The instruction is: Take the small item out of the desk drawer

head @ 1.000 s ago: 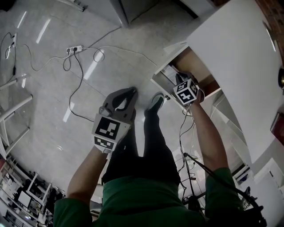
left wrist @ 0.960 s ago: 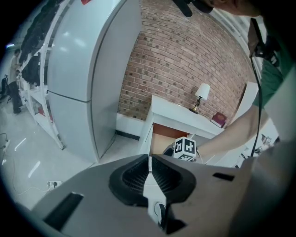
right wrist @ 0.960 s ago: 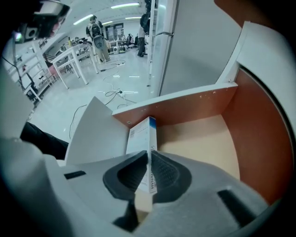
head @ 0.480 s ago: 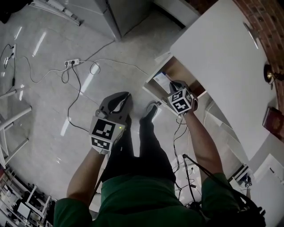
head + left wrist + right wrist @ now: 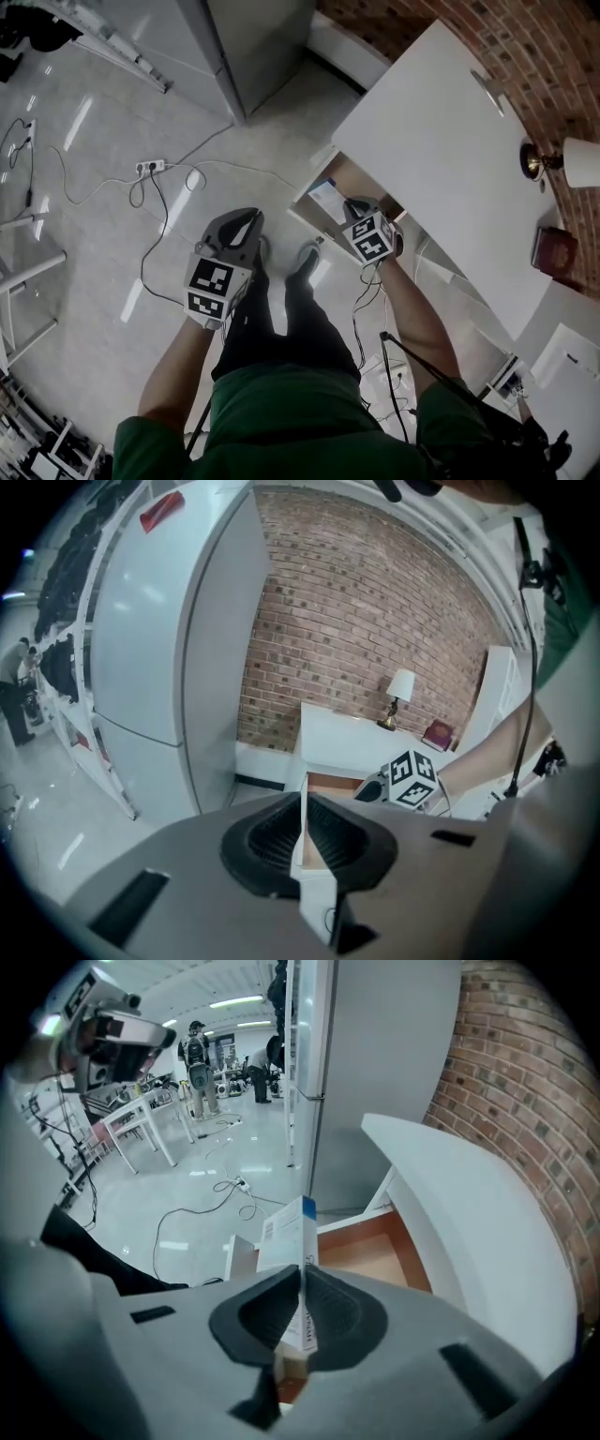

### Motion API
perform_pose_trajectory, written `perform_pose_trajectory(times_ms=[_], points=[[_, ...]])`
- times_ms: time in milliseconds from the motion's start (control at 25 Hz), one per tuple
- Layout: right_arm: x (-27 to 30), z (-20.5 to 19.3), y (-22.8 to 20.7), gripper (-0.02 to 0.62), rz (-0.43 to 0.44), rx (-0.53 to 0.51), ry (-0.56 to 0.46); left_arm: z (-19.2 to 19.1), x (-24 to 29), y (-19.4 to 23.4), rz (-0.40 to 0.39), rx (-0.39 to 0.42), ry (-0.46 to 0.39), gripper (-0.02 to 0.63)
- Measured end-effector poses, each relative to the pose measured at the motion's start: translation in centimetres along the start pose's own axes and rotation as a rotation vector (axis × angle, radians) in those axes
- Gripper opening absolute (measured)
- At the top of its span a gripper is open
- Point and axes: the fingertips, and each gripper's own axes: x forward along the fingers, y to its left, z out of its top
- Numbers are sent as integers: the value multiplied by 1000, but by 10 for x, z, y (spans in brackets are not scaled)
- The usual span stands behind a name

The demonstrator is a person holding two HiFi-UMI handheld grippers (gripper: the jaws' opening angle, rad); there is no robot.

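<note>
Right gripper (image 5: 302,1312), fingers just tightened, is pinching the small box (image 5: 286,1232) over the open drawer (image 5: 375,1255). Left gripper (image 5: 302,841) is hanging with fingers pressed together.

A lamp (image 5: 566,161) stands at the counter's (image 5: 441,159) far edge by the brick wall (image 5: 487,37), with a dark red book (image 5: 553,251) near it. A power strip (image 5: 150,167) with cables (image 5: 234,170) lies on the floor (image 5: 94,234).

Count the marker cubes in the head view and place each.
2. One cube rides the left gripper, over the floor; the other rides the right gripper, by the open drawer. None seems hidden.
</note>
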Motion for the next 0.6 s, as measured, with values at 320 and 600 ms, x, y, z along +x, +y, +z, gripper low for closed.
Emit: perform_pose_trajectory(times_ms=[320, 600], points=[[-55, 34, -21, 26, -13, 83, -94, 35, -22, -5, -1, -5, -33, 14], [-106, 48, -51, 25, -50, 196, -180, 68, -45, -3, 29, -20, -62, 14]])
